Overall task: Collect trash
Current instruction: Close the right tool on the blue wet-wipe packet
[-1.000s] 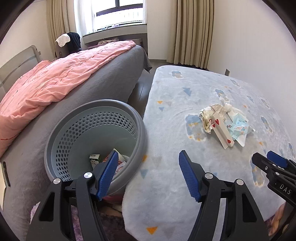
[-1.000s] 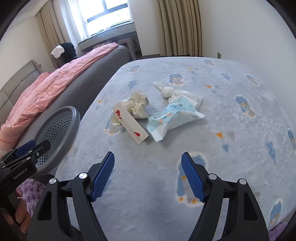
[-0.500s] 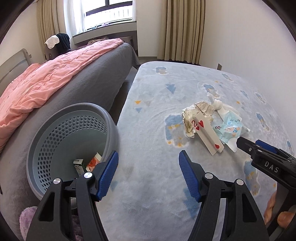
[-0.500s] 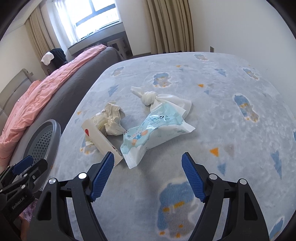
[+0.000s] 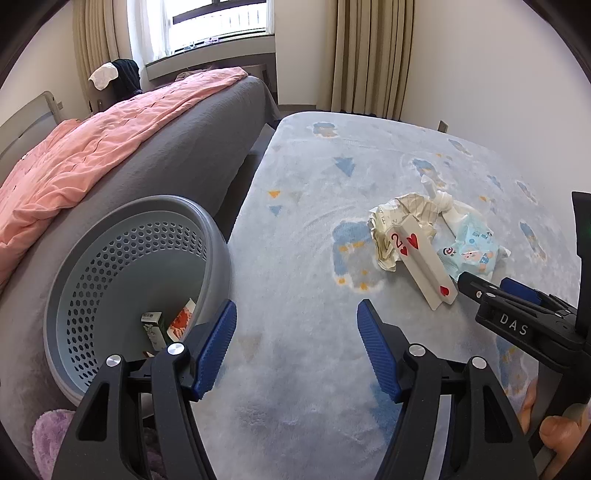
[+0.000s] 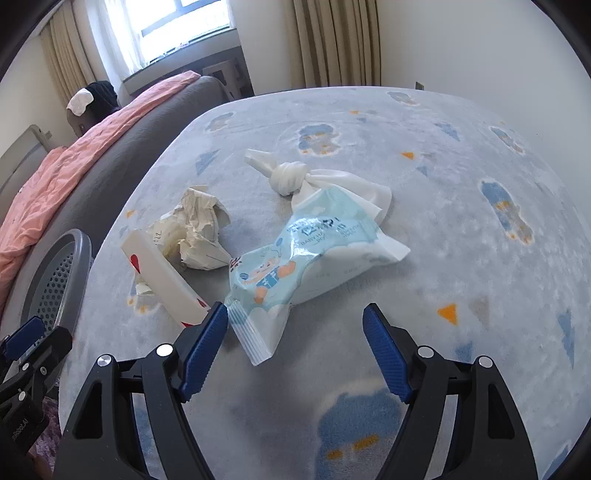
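Trash: wrapper [image 6: 310,258] now just ahead of your right gripper [image 6: 291,332], nearer than a second ago. Both jaws wide, empty; left gripper [image 5: 295,339] idle, basket [image 5: 221,236] beside it. Wrapper looks next.

"DAS" on right tool [image 5: 511,326]; "2" with hearts on card box [image 5: 421,264].

Bedroom, domestic: bed [image 5: 207,147] with pink quilt [image 5: 92,155]; second mattress in patterned fleece cover [image 6: 443,221]; curtained window [image 5: 207,26]; perforated plastic basket [image 5: 110,266] between the beds.

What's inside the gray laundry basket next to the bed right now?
Inside the basket, a small green-and-white carton and a red-and-white wrapper show at the bottom. The left gripper covers the rest.
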Motion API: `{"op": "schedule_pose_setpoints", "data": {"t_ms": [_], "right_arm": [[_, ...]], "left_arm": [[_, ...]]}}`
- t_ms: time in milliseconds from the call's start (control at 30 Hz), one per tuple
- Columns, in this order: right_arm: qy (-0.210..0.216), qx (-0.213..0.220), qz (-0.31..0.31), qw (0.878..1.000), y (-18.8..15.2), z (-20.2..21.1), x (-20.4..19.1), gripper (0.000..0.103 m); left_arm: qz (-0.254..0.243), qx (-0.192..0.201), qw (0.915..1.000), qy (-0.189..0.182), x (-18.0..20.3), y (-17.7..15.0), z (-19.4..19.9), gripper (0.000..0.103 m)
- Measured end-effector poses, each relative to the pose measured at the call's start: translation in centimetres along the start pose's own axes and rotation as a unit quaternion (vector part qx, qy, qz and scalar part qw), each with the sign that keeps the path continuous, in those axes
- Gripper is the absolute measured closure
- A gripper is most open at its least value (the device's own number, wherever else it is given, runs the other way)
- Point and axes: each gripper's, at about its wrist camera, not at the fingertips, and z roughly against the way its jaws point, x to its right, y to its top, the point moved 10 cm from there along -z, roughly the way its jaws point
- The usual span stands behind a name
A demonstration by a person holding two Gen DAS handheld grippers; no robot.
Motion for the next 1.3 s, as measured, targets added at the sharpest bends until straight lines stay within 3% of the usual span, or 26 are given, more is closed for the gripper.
{"op": "schedule_pose_setpoints", "data": {"t_ms": [367, 733, 1067, 1100, 1233, 1300], "right_arm": [[-0.029, 0.007, -0.047, 0.998, -0.9, 1.8, 5.2, 0.029], [0.009, 0.018, -0.036, 0.999, 2.5, 1.5, 1.1, 0.029], [-0.006, -0.019, -0.067, 0.998, 3.1, -2.2, 0.7, 0.029], [-0.005, -0.019, -0.065, 0.998, 3.1, -2.2, 0.6, 0.03], [0.01, -0.023, -0.06, 0.998, 3.0, -2.1, 0.3, 0.057], [0.017, -0.021, -0.058, 0.998, 3.1, -1.7, 0.2, 0.061]], "left_arm": [[-0.007, 0.001, 0.9999, -0.008, 1.0, 0.0, 0.0, 0.038], [-0.007, 0.003, 0.9999, -0.008, 1.4, 0.0, 0.1, 0.038], [0.0, -0.002, 0.9999, -0.01, 0.9, -0.2, -0.3, 0.038], [-0.001, -0.003, 0.9999, -0.011, 0.9, -0.2, -0.4, 0.038], [-0.001, -0.004, 0.9999, -0.011, 0.9, -0.2, -0.5, 0.038], [-0.002, -0.004, 0.9999, -0.011, 1.0, -0.2, -0.5, 0.038]]}}
